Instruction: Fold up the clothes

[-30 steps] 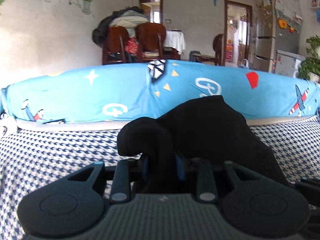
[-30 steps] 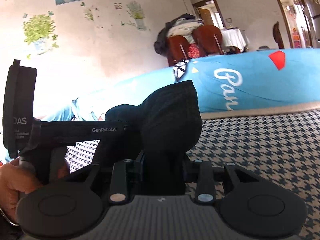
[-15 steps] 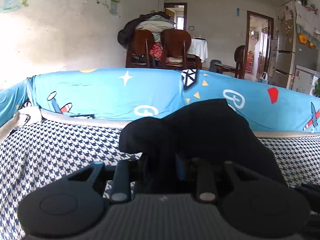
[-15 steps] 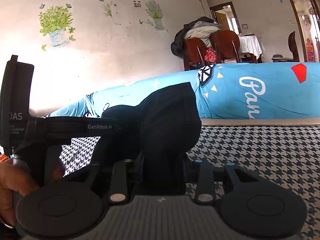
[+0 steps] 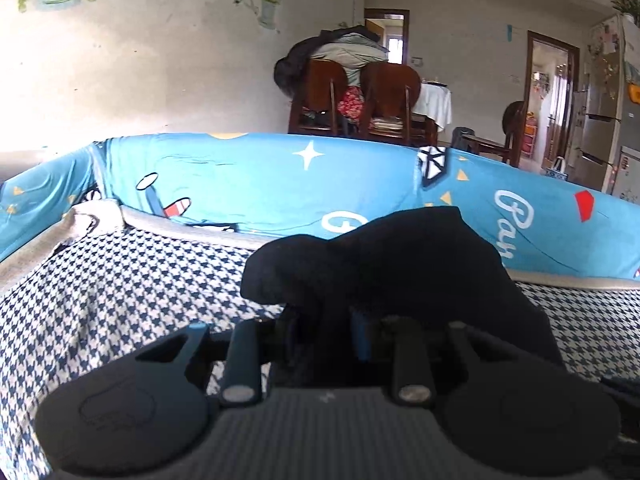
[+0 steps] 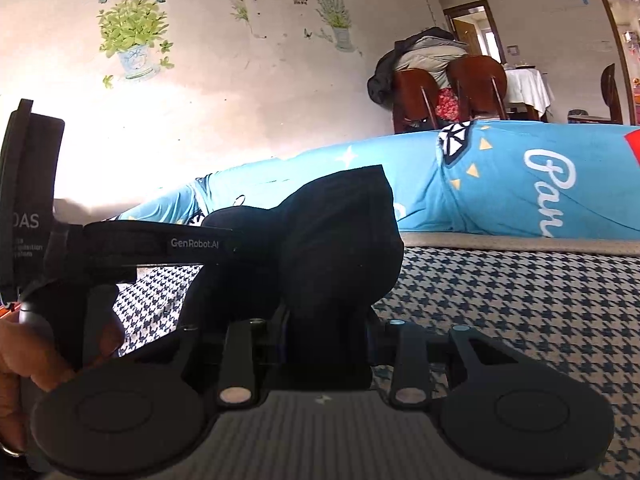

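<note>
Left gripper (image 5: 324, 336): jaws nearly closed, pinched on a bunched fold of the black garment (image 5: 384, 264); only a narrow slot shows between the fingers, and the cloth fills it.
Right gripper (image 6: 326, 340): jaws a little wider than the left one's, clamped on a thicker wad of the same dark cloth (image 6: 340, 248); no gap shows between the cloth and the fingers.
Black garment, left wrist view: it rises straight out of the jaws, humps up ahead of the fingertips and falls away to the right of the tool, where it hides part of the checked surface.
Black garment, right wrist view: it stands up from the jaws in a rounded lump with a sharp corner at its top, and runs off to the left toward the other tool.
Other tool: the left gripper's body (image 6: 120, 244), marked GenRobot.AI, lies just to the left of the right one, at about the same height.
Hand (image 6: 24, 344): a person's hand wraps that tool's handle at the left edge.
Surface under both tools: a blue and white houndstooth cover (image 5: 120, 292), below and ahead of the jaws.
Beyond the cloth: a bright blue printed bolster (image 5: 260, 184) runs across the far side of the cover.
Farther back: wooden chairs (image 5: 352, 96) piled with clothing, against the wall.
</note>
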Available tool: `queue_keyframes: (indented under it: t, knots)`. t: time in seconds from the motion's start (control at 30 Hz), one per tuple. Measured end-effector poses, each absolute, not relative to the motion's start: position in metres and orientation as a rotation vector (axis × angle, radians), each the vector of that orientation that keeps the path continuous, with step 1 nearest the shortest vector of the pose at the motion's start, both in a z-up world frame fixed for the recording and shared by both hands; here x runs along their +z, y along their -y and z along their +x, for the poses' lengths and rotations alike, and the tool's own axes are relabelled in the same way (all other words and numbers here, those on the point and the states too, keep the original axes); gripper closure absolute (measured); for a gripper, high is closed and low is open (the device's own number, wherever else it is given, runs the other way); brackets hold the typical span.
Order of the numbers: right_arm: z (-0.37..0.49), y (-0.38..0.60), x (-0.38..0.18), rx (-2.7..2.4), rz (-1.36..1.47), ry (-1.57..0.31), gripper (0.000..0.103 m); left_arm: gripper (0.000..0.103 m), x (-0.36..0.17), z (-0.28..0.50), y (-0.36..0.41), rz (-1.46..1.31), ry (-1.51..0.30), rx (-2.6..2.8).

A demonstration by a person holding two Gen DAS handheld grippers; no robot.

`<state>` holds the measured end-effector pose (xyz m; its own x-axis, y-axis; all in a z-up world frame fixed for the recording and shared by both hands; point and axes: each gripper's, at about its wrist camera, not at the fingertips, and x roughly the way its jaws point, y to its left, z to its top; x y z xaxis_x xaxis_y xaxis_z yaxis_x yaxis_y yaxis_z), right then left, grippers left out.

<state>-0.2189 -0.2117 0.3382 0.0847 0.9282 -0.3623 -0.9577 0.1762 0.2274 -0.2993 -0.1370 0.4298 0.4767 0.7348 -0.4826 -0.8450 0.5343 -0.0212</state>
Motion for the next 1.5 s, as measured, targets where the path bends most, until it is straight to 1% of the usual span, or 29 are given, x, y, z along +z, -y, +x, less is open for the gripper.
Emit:
queue_keyframes:
  t: [0.67,0.87,0.9,0.97,1.03,1.07,1.1,1.3,1.33,1.37,1.43,1.5]
  knots:
    - [-0.241,0.173,0.328,1.476,-0.076,-0.497,0.069,0.078,0.445,-0.333,0.122,-0.258,-0.418,1.097]
    - [-0.239,0.157,0.3,1.39,-0.168,-0.582,0.068,0.078,0.436,-0.341,0.103,-0.369,-0.447,1.105]
    - [-0.237,0.157,0.296,1.358,-0.182,-0.6,0.066,0.078,0.437,-0.342,0.101,-0.381,-0.448,1.102]
    - [-0.23,0.159,0.29,1.308,-0.201,-0.643,0.063,0.078,0.437,-0.346,0.097,-0.378,-0.45,1.113]
    - [-0.222,0.164,0.289,1.271,-0.202,-0.68,0.056,0.078,0.436,-0.348,0.094,-0.388,-0.452,1.116]
    - [-0.218,0.167,0.289,1.238,-0.202,-0.69,0.05,0.078,0.436,-0.349,0.093,-0.4,-0.453,1.111]
    - [-0.213,0.17,0.289,1.197,-0.199,-0.691,0.047,0.078,0.435,-0.349,0.093,-0.413,-0.455,1.104]
    - [-0.195,0.185,0.304,1.104,-0.155,-0.67,0.046,0.077,0.429,-0.34,0.097,-0.414,-0.488,1.079]
    - [-0.196,0.187,0.308,1.117,-0.152,-0.661,0.046,0.076,0.428,-0.339,0.097,-0.416,-0.495,1.07]
    - [-0.197,0.187,0.31,1.131,-0.16,-0.654,0.046,0.073,0.426,-0.337,0.098,-0.419,-0.506,1.059]
    - [-0.199,0.188,0.311,1.162,-0.182,-0.655,0.045,0.072,0.421,-0.333,0.097,-0.441,-0.529,1.034]
    - [-0.197,0.191,0.306,1.179,-0.176,-0.696,0.042,0.072,0.413,-0.333,0.093,-0.505,-0.538,1.004]
